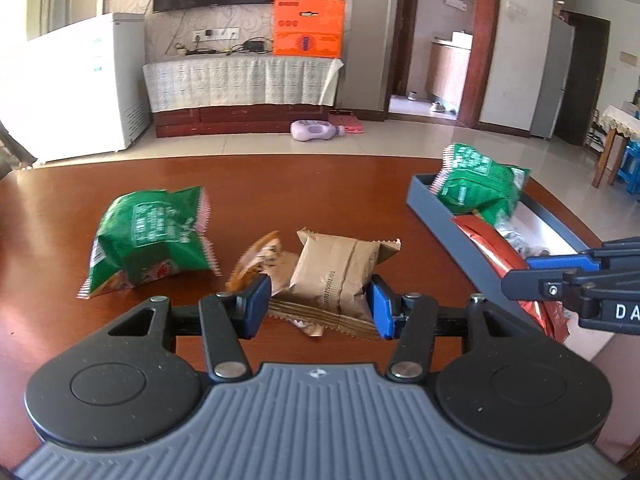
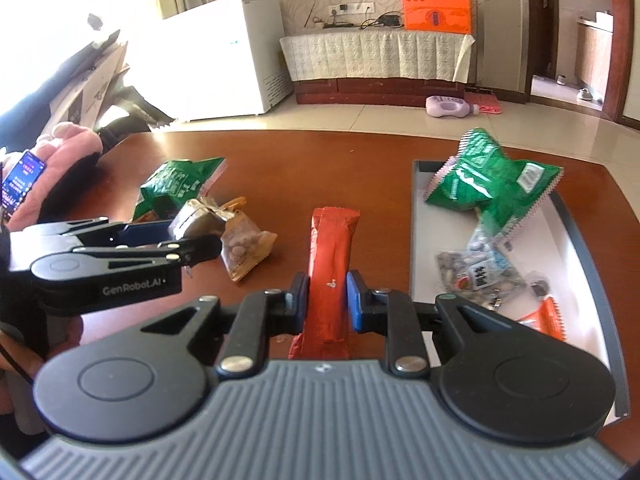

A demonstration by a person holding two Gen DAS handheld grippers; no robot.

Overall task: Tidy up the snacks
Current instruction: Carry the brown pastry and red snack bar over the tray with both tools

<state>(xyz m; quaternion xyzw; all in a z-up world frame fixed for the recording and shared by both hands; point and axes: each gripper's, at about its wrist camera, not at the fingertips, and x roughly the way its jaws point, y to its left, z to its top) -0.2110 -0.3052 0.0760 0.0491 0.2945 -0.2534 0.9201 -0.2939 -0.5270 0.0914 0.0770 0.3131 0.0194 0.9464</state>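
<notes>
My left gripper [image 1: 318,306] is shut on a tan snack packet [image 1: 336,276] just above the brown table. It also shows in the right wrist view [image 2: 192,236]. My right gripper [image 2: 327,300] is shut on a long red snack bar [image 2: 330,264], held left of the grey tray [image 2: 420,240]. A green bag [image 1: 148,236] and a clear orange nut packet [image 1: 256,260] lie on the table beside the tan packet. The tray [image 1: 440,216] holds another green bag [image 2: 496,184], a seed packet [image 2: 480,272] and an orange packet [image 2: 548,316].
The table's far edge [image 1: 240,160] curves ahead. A person in pink with a phone [image 2: 22,180] sits at the left edge. A white freezer [image 1: 80,84] and TV cabinet [image 1: 240,88] stand beyond; a purple bottle [image 1: 316,130] lies on the floor.
</notes>
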